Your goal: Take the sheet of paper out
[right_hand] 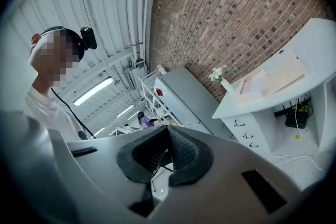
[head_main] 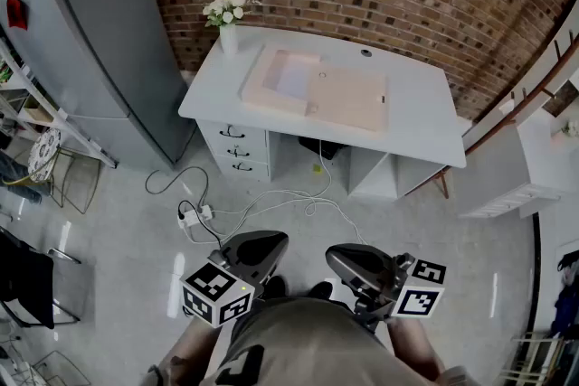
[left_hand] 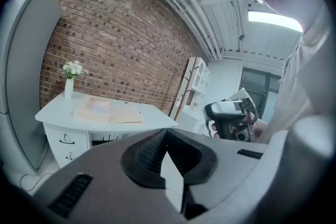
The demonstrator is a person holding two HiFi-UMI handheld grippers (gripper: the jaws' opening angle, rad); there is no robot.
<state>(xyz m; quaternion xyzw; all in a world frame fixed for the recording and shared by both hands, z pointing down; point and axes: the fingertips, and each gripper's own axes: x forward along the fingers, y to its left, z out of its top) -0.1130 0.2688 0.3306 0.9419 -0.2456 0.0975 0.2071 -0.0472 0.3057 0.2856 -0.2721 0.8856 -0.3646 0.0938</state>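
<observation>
Pale sheet of paper [head_main: 294, 79] lies flat in open beige box [head_main: 355, 100].

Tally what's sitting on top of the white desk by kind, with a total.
White vase of white flowers: 1
Flat beige folder, lying open: 1
Pale sheet of paper inside the folder: 1
Total: 3

Pale sheet of paper [head_main: 295, 79] lying flat in open beige folder [head_main: 351, 99], on white worktop [head_main: 418, 120]
</observation>
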